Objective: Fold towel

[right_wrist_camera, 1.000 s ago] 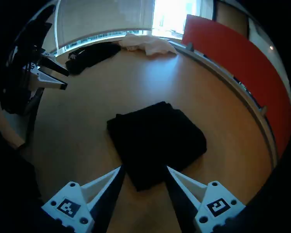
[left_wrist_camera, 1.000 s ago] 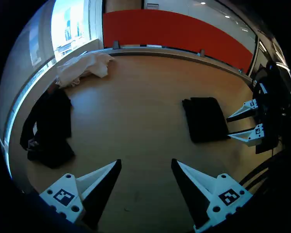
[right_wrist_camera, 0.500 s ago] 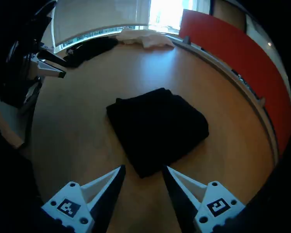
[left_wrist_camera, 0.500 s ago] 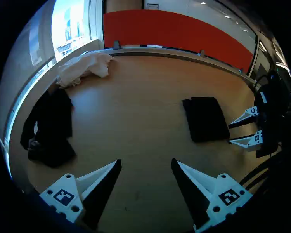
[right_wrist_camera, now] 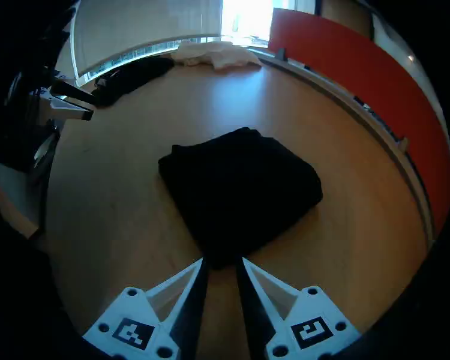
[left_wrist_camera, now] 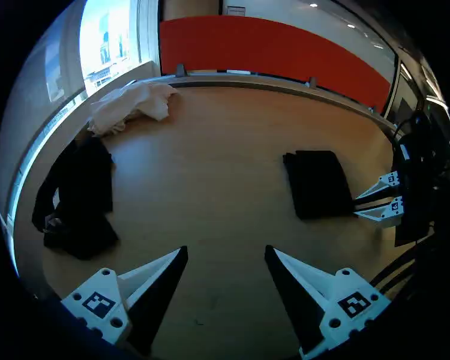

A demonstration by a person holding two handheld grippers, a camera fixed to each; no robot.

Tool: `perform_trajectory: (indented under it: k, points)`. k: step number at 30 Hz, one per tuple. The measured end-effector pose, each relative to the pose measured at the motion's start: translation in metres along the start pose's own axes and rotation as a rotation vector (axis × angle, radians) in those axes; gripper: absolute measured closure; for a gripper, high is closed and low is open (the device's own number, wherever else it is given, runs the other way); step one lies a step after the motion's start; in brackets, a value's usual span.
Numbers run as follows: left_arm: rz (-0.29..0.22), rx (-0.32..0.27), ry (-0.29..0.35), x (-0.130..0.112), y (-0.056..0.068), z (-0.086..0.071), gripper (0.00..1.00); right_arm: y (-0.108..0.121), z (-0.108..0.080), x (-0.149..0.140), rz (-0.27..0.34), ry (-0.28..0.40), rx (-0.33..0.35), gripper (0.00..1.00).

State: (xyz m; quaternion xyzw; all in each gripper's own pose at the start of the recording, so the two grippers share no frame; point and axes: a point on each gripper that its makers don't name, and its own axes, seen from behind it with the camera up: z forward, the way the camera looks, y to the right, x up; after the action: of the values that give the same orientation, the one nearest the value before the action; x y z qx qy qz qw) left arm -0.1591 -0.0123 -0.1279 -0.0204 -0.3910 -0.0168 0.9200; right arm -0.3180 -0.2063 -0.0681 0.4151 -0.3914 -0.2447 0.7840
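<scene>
The folded black towel (right_wrist_camera: 243, 186) lies mid-tabletop (right_wrist_camera: 123, 198). The right gripper (right_wrist_camera: 222, 264) has its fingers drawn narrow about the towel's near corner; whether they pinch it, I cannot tell. The left gripper (left_wrist_camera: 226, 255) hangs spread, well apart to the left.

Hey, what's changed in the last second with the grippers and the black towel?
The right hand-held gripper drew back a little from the folded black towel, then came forward again with its fingers much narrower, now flanking the towel's near corner; whether they pinch it is unclear. The left hand-held gripper stayed open above the table, and the towel, the dark cloth and the white cloth did not move.
</scene>
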Motion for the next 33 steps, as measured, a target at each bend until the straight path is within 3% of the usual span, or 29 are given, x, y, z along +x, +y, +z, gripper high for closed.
perform_trajectory:
  k: [9, 14, 19, 33]
  points:
    - [0.0, -0.001, 0.0, -0.001, 0.0, 0.0, 0.05, -0.002, 0.001, -0.004, -0.002, -0.007, -0.011, 0.68]
    - [0.0, 0.0, 0.0, -0.002, 0.0, -0.001, 0.05, -0.006, 0.001, -0.005, -0.003, -0.004, -0.008, 0.85]
    - [-0.002, -0.001, 0.0, -0.003, 0.0, -0.001, 0.05, -0.005, -0.001, -0.005, -0.013, -0.002, -0.019, 0.95]
    - [-0.002, -0.004, 0.002, -0.002, 0.001, -0.001, 0.05, 0.008, -0.013, 0.016, -0.031, 0.044, -0.047, 0.97]
